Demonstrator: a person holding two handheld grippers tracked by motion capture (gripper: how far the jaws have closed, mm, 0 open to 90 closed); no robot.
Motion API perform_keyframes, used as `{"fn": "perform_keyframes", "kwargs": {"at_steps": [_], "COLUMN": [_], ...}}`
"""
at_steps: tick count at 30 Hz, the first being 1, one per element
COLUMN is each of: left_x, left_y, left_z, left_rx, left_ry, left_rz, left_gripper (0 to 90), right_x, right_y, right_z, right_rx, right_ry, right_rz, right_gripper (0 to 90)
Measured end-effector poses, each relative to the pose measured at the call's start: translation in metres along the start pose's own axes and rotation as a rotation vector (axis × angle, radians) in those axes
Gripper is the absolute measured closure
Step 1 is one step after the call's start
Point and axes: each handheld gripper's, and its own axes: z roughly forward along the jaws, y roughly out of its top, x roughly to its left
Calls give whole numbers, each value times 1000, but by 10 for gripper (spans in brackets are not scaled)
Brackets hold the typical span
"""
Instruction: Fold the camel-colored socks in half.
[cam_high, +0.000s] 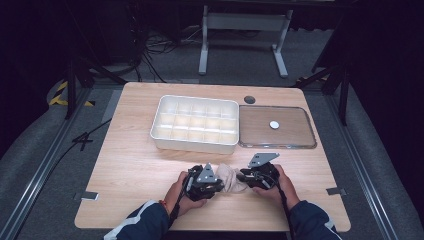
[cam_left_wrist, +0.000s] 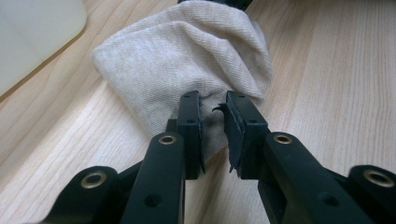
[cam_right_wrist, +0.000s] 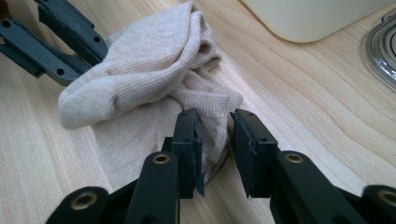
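Both grippers on a beige sock (cam_high: 231, 177) near the wooden table's (cam_high: 130, 165) front edge.
Left gripper (cam_left_wrist: 213, 126) and right gripper (cam_right_wrist: 215, 140) each seem to pinch its fabric; dark grey floor surrounds.

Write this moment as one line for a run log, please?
left gripper: fingers shut on beige sock | right gripper: fingers pinch sock's other end | compartment tray: unused | clear lid: beside tray

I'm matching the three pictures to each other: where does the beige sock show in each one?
High view: sock low centre, between both grippers.
Left gripper view: upper centre, its near edge between the black jaws.
Right gripper view: centre-left, a fold between the jaws.
Shared landmark: the white compartment tray.
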Motion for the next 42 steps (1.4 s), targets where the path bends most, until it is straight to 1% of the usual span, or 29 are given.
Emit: {"fn": "perform_keyframes", "kwargs": {"at_steps": [2,3,4,5,7,9,10,12,14,16,19,20,21,22,24,25,26,28,30,31,33,34,36,37,38,39,40,41,42], "left_x": [1,1,1,1,1,1,1,0,0,0,-1,-1,-1,-1,-1,-2,-3,-2,-3,-3,-1,0,4,6,9,12,13,14,14], "left_y": [-1,-1,-1,-2,-2,-2,-2,-2,-2,-2,-2,-2,-2,-2,-2,-1,-2,-1,0,0,0,-1,-1,-2,-3,-4,-5,-6,-6], "left_z": [0,0,0,1,1,1,2,2,1,1,2,2,2,1,1,1,1,1,1,0,-3,-5,-6,-7,-7,-7,-7,-6,-6], "left_rx": [1,-7,-7,-8,-5,-9,-15,-14,-7,-10,-11,-11,-11,-9,-1,-3,-2,4,4,3,-3,1,11,20,27,31,36,41,40], "left_ry": [-4,-3,-3,-3,-3,-5,-5,-2,8,10,7,7,9,12,12,16,19,22,29,27,33,41,56,61,59,45,41,44,36], "left_rz": [-3,-13,-15,-18,-22,-28,-34,-37,-31,-30,-36,-36,-32,-23,-24,-28,-29,-11,-11,-14,-31,-47,-56,-75,-99,-119,-132,-134,-144], "left_gripper": [767,768,768,768,768,768,768,767,767,767,767,767,767,766,766,765,764,763,755,733,634,606,554,513,488,470,457,430,419], "right_x": [1,2,2,3,6,11,17,27,36,40,41,41,40,40,37,34,30,23,21,21,23,23,23,22,22,22,22,23,23], "right_y": [1,3,4,7,13,19,24,29,32,32,29,29,27,26,22,19,17,14,12,11,12,12,11,10,10,10,10,10,10], "right_z": [-1,-3,-7,-11,-22,-29,-31,-27,-20,-16,-7,-7,-4,-2,2,4,4,2,2,2,3,3,4,3,3,4,3,4,3], "right_rx": [5,3,-16,-36,-98,-165,-189,-204,-188,-170,-114,-114,-86,-72,-29,-13,-13,-4,-7,-9,-6,-6,-11,-13,-16,-16,-15,-15,-14], "right_ry": [-12,-13,-11,-21,-42,-27,-19,-7,0,8,21,21,23,26,7,15,27,28,34,33,26,23,24,28,31,25,29,26,24], "right_rz": [-10,-7,-9,-8,-11,-6,-23,-46,-92,-103,-117,-117,-124,-128,-143,-145,-136,-121,-119,-118,-123,-125,-122,-117,-116,-117,-118,-121,-125], "right_gripper": [690,691,693,695,708,723,732,766,799,816,817,817,815,814,813,815,810,805,805,806,809,809,810,810,810,810,810,811,811]}}
